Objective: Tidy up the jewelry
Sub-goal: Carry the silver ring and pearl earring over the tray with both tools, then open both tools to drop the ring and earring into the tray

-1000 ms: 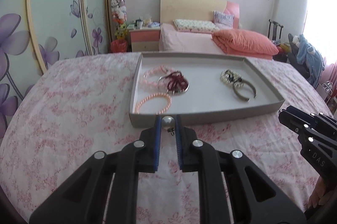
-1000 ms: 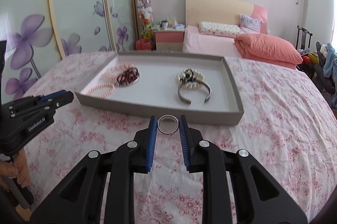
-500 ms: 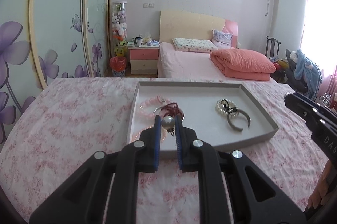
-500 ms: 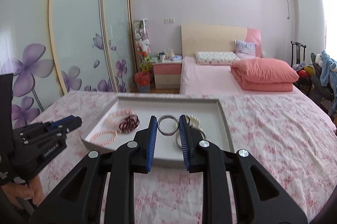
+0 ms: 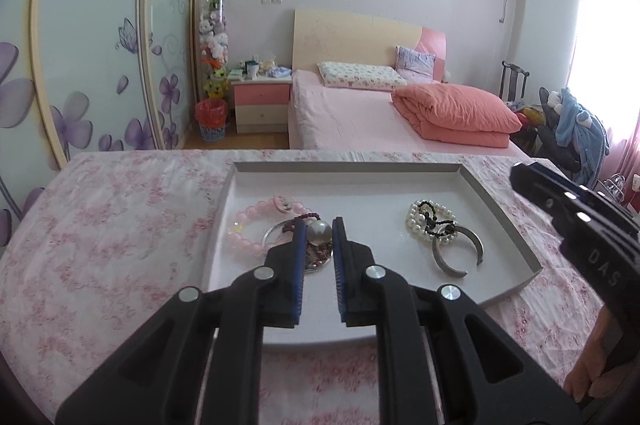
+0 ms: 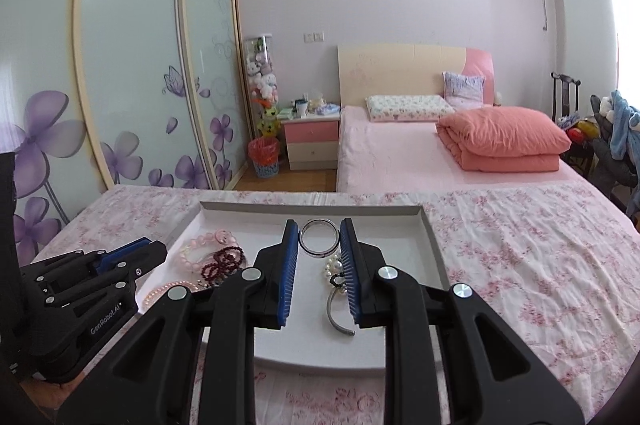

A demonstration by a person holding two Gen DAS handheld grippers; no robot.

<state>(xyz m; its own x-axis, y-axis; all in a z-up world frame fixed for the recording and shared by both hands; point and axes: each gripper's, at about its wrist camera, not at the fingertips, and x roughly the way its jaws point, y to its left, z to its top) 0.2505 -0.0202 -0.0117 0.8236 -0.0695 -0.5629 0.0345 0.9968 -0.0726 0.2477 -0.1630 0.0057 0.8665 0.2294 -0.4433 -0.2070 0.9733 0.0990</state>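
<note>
Left hand-held gripper [image 5: 319,229]: its blue-padded fingers are clamped on a round pearl-like bead [image 5: 319,233], grey-white and glossy, held at the tips above the left half of the tray.
Right hand-held gripper [image 6: 319,235]: its fingers pinch a silver ring [image 6: 319,239], a plain polished metal band seen face-on as an open circle, held above the middle of the tray.
Tray [image 5: 504,221]: a shallow rectangular grey tray with low walls and a pale floor, lying flat on the floral bedspread.
Left side of tray: a pink bead bracelet [image 5: 250,225] of translucent round beads with a small pink charm; beside it a dark red bead strand [image 6: 222,261] lying over a shiny round metal piece; nearer the front, a thin bracelet of small peach pearls [image 6: 160,293], seen in the right wrist view.
Right side of tray: a white pearl bracelet [image 5: 430,217] with a black bead cord tangled across it, touching an open C-shaped silver bangle [image 5: 458,251].
Surface: a bedspread [image 5: 100,245], white with a pink flower print, slightly wrinkled.
Room: a bedroom with a second bed [image 5: 352,117] in pink sheets, a folded coral duvet [image 5: 456,113], a pale wood headboard, a pink and cream nightstand [image 5: 262,105], a red wastebasket, and sliding wardrobe doors [image 6: 132,65] of frosted glass printed with purple flowers. An air conditioner hangs high on the wall, and bright daylight comes from a window on the right.
</note>
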